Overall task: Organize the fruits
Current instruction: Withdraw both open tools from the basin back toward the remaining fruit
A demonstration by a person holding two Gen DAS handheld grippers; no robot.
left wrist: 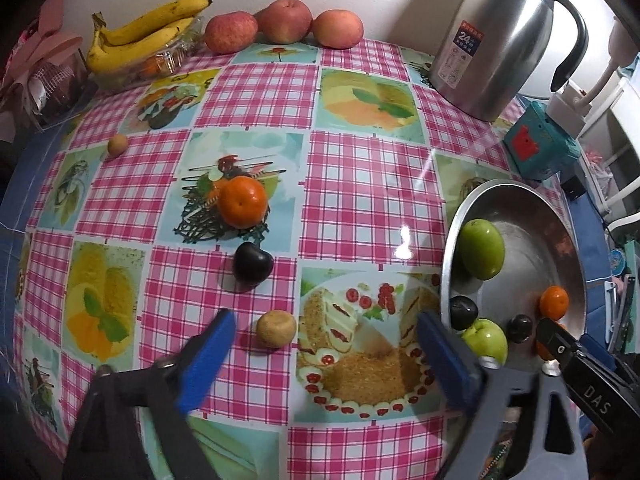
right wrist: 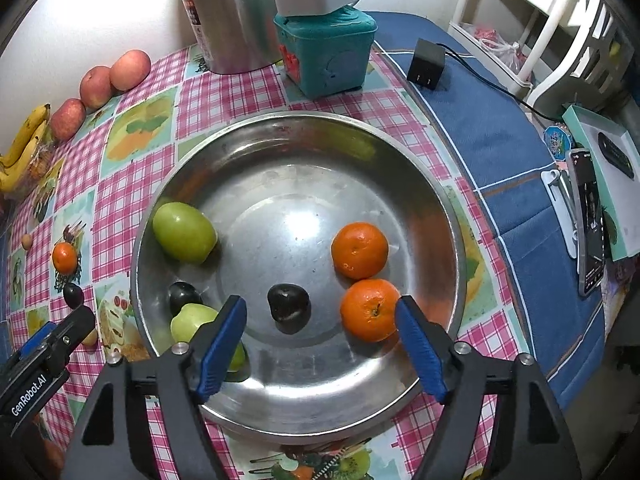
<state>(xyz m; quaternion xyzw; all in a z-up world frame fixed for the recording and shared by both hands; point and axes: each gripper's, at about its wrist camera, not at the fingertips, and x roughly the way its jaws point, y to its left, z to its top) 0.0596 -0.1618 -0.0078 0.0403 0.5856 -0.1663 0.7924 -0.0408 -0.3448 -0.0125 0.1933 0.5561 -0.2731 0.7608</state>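
My left gripper (left wrist: 324, 324) stands open above the checked tablecloth, with a small tan fruit (left wrist: 276, 328) lying loose between its fingers, nearer the left one. Beyond it lie a dark plum (left wrist: 253, 266), a tangerine (left wrist: 243, 202) and another small tan fruit (left wrist: 117, 145). My right gripper (right wrist: 320, 308) hangs open over the steel bowl (right wrist: 300, 118). A dark plum (right wrist: 289, 308) rests untouched between its fingers, and a tangerine (right wrist: 370, 309) sits by the right finger. Also in the bowl are a second tangerine (right wrist: 360, 250), two green fruits (right wrist: 184, 232) and another plum (right wrist: 182, 296).
Bananas (left wrist: 148, 36) in a clear tub and three apples (left wrist: 282, 20) line the wall. A steel jug (left wrist: 500, 40) and a teal box (right wrist: 328, 52) stand behind the bowl. A charger (right wrist: 426, 64) and a phone (right wrist: 588, 216) lie on the blue cloth to the right.
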